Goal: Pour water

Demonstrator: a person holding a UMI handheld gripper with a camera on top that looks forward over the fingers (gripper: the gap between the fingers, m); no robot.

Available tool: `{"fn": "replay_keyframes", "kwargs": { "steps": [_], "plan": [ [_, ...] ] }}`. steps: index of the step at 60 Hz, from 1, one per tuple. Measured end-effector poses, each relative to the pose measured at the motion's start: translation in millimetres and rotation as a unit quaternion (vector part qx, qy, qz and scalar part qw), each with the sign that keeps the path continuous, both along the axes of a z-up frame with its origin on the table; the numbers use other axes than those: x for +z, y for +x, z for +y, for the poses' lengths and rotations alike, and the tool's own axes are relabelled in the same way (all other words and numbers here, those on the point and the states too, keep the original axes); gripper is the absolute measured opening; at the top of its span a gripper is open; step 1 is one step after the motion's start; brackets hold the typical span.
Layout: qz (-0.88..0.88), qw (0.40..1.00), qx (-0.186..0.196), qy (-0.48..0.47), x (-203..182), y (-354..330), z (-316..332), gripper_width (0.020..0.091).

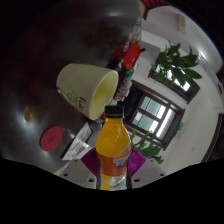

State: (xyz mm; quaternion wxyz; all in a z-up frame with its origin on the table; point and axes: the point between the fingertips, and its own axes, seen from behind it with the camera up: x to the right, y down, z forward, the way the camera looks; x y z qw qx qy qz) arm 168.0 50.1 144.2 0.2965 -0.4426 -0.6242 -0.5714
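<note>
Gripper (112, 172): lower centre of frame; magenta pads (90, 163) close on both sides of a bottle, holding it.
Bottle (112, 150): orange liquid, black cap, pale label low on the body; upright between the fingers, bottom centre.
Cup (87, 89): pale yellow, tipped on its side with its mouth toward the bottle's cap; centre-left, just above the bottle.
Red disc (51, 139): left, on a dark surface.
Plant (176, 62): green leaves, upper right.
Window (152, 110): dark-framed, right of centre.

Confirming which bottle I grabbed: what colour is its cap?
Black, on the orange bottle between the gripper fingers; gripper view shows it best.
</note>
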Motion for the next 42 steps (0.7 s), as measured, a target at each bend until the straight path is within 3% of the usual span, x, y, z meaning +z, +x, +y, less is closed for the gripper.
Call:
{"fn": "replay_keyframes", "kwargs": {
  "steps": [19,30,42],
  "plan": [
    [-0.028,1.0,0.001,0.011,7.8,-3.4,7.0,0.0343],
    [0.203,0.979,0.011,0.014,26.3,-14.8,-8.2,0.034],
    [0.496,0.868,0.0,0.021,66.5,-11.2,-17.9,0.0348]
  ]
}}
